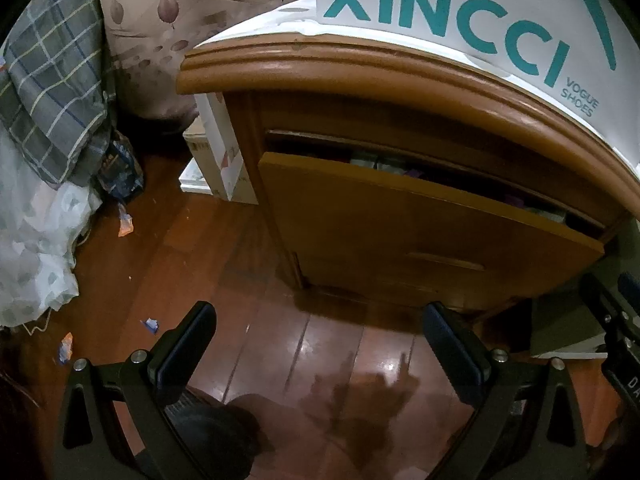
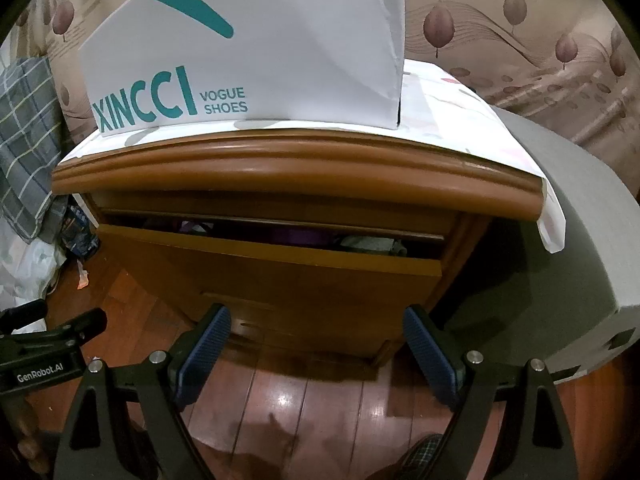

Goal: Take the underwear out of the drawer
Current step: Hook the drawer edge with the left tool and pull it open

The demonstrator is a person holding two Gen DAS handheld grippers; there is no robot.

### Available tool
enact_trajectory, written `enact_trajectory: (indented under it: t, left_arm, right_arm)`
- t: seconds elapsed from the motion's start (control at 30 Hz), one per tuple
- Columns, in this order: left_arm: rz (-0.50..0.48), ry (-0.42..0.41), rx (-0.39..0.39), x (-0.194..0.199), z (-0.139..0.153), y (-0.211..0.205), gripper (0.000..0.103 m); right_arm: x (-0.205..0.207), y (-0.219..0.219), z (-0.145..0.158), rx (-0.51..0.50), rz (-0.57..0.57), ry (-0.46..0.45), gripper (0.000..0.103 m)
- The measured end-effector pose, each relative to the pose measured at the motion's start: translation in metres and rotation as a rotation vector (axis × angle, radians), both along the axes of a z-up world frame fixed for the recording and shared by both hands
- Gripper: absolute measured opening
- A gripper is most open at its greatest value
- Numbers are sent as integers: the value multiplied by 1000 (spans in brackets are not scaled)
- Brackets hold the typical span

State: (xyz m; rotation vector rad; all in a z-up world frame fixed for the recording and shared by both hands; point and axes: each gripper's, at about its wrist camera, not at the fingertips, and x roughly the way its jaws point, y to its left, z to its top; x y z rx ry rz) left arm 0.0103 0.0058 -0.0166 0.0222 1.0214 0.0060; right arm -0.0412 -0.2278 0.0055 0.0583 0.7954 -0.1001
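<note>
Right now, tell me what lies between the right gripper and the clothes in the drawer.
In the right wrist view, only the drawer front stands between the open right gripper and the clothes behind it.

I'm looking at a wooden nightstand (image 2: 280,168) on a glossy reddish wood floor (image 2: 304,400) that throws back spots of light. A white cloth (image 2: 460,120) covers its top, with a white shoe bag (image 2: 260,52) standing on it. Behind runs wallpaper (image 2: 520,28) printed with leaves. To the left I see a plaid blanket (image 1: 56,80), a white box (image 1: 220,160) and scraps of litter (image 1: 125,226).
</note>
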Motion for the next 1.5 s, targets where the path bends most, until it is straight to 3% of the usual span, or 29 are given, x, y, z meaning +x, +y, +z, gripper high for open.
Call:
enact_trajectory:
  t: [0.17,0.37,0.47,0.6,0.77,0.83,1.23,1.5]
  left_arm:
    - [11,16,-6,4,-5,1,102]
    - [37,46,-101,7,-9,11,102]
    - [79,57,-233,10,-11,23,102]
    - [177,57,-464,16,-16,41,102]
    - [301,77,-687,31,-35,52,102]
    - [326,82,-733,38,-41,53,102]
    - [413,125,-921,84,-73,54,102]
    - [486,96,-1019,79,-91,65,103]
  right_arm:
    - [0,-3,1,7,-4,2,90]
    - [-1,-9,2,25,-17,-1,90]
    - [0,-17,4,51,-34,-5,90]
    - [-1,-26,9,108,-51,-11,90]
    - [-4,-38,16,133,-65,-33,90]
    - [-4,-41,17,139,-73,-34,90]
    - [0,-50,16,173,-81,-13,90]
    - [1,-53,15,186,-78,-5,90]
